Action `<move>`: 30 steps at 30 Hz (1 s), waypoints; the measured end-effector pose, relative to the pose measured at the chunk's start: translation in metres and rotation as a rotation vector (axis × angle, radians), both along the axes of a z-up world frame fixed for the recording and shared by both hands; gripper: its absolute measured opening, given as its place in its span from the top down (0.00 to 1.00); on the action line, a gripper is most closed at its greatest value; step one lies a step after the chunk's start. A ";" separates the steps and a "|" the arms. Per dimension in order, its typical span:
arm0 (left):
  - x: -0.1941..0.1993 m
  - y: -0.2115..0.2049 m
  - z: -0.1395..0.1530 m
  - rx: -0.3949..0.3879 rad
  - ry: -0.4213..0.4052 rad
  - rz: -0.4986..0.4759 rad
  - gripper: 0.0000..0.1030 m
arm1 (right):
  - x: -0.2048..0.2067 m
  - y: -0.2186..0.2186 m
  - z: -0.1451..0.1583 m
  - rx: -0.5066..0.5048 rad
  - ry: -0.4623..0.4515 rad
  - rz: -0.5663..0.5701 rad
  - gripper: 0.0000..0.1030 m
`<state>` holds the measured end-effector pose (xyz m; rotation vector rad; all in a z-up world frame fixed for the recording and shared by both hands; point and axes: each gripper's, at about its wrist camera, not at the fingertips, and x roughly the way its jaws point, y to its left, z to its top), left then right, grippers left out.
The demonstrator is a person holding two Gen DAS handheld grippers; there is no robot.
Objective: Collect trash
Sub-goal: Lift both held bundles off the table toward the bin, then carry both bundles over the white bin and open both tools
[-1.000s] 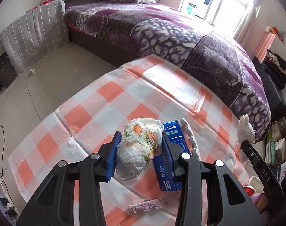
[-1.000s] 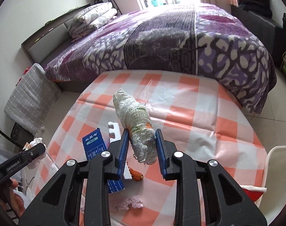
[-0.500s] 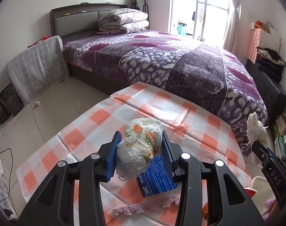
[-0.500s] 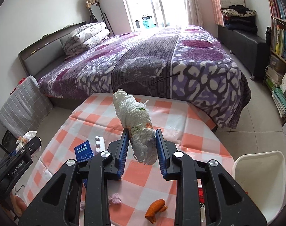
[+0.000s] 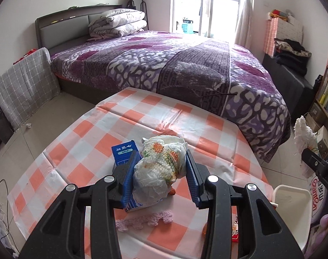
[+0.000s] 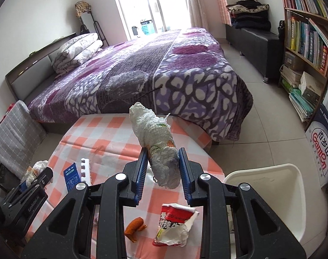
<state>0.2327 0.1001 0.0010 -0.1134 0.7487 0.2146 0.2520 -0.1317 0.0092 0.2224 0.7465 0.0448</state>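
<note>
**Crumpled paper in both grippers**

We hold one paper wad (image 5: pixel 161 168) clamped in our left gripper (image 5: pixel 160 178), one paper roll (image 6: pixel 158 151) in our right gripper (image 6: pixel 161 168). Below: one blue box (image 6: pixel 72 177), one orange peel (image 6: pixel 134 227), one red wrapper (image 6: pixel 174 226). Right, past the table edge (image 6: pixel 215 166), one white bin (image 6: pixel 271 196) stands open.

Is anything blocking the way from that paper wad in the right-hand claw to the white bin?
Nothing visible does. The paper wad, clamped in the right gripper, hangs above the table; the white bin stands open at the lower right.

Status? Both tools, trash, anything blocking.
Left tool shut on crumpled white printed wad. Right tool shut on rolled white paper wad. White plastic bin at right, unobstructed.
</note>
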 end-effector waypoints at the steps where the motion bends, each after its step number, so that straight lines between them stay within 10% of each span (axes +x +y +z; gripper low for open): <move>1: 0.000 -0.005 0.001 0.000 -0.003 -0.010 0.59 | -0.001 -0.007 0.001 0.005 0.002 -0.017 0.73; 17: -0.017 -0.118 0.014 -0.021 -0.037 -0.281 0.59 | -0.023 -0.132 0.011 0.074 0.025 -0.293 0.69; 30: -0.027 -0.197 -0.010 -0.066 0.081 -0.503 0.59 | -0.049 -0.195 0.020 0.103 -0.016 -0.438 0.28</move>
